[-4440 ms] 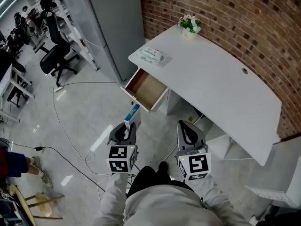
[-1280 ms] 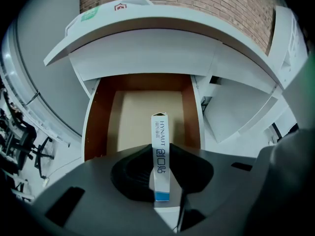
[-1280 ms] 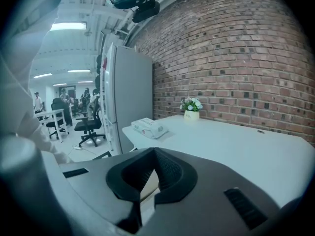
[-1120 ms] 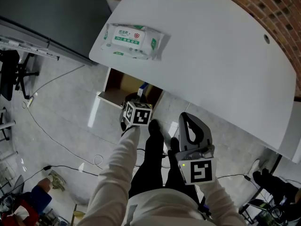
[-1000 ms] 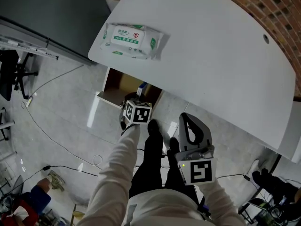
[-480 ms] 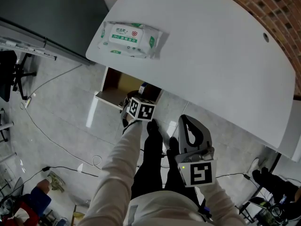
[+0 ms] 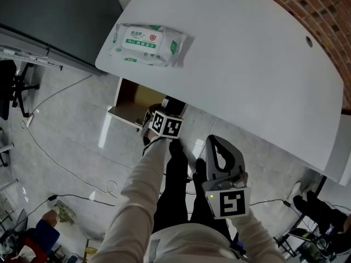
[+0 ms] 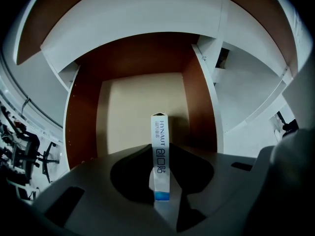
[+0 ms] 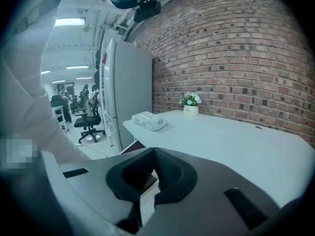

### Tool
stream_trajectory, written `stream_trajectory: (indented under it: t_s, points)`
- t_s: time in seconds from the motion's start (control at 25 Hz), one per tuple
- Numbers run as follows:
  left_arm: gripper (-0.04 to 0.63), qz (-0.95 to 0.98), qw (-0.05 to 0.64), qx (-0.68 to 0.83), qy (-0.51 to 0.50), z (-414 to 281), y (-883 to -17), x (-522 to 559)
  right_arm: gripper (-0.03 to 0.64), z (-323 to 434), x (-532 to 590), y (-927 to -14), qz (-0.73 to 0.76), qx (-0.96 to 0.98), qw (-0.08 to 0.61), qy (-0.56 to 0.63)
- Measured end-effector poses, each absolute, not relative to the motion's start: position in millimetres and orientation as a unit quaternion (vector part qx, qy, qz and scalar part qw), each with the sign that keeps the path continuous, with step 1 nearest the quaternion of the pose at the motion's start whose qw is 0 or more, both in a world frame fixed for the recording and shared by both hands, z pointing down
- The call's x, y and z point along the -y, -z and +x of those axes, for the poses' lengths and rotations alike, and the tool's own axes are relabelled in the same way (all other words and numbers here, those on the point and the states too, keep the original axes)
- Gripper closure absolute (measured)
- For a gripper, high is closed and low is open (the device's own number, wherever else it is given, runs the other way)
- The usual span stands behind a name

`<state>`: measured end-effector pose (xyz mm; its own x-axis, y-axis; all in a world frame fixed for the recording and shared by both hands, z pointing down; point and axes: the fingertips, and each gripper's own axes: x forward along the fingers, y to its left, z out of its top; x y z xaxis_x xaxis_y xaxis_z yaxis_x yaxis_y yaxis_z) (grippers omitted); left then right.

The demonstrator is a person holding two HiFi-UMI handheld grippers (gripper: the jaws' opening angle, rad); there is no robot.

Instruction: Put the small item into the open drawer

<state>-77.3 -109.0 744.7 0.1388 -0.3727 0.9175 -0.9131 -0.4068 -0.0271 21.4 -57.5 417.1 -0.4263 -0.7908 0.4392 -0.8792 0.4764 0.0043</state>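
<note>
Slim box (image 8: 160, 149) upright between left tongs (image 8: 161, 191)

The small box (image 8: 159, 156), just above the drawer (image 8: 142, 107), says "HYNAUT" on its side. The print on the wipes pack (image 7: 147, 44) is too small to read.

Head view: bright, even overhead light. Glare streak on the floor tiles (image 7: 105, 135) at centre left, white desk (image 7: 247, 64) nearly blown out. Both gripper views fisheye hard, with black vignette in all 4 corners. Left gripper view: drawer (image 8: 133, 112) softly lit, box (image 8: 160, 151) print sharp, my jaws in shadow. Right gripper view: ceiling strip lights (image 9: 69, 22) upper left, brick wall (image 9: 236, 58) bows toward the edges.
</note>
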Motion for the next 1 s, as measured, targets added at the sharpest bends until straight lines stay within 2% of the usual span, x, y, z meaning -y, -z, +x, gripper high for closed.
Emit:
stream_trajectory:
  t_s: [0.68,1.0]
  points:
    - [0.499,0.703,0.294,0.442,-0.474,-66,-757,112,0.591,21,58,-424,0.498,0.834,0.208,-0.116]
    - [0.453,0.709,0.298,0.432,-0.471,-68,-758,104,0.591,20,58,-426,0.494,0.835,0.212,-0.119]
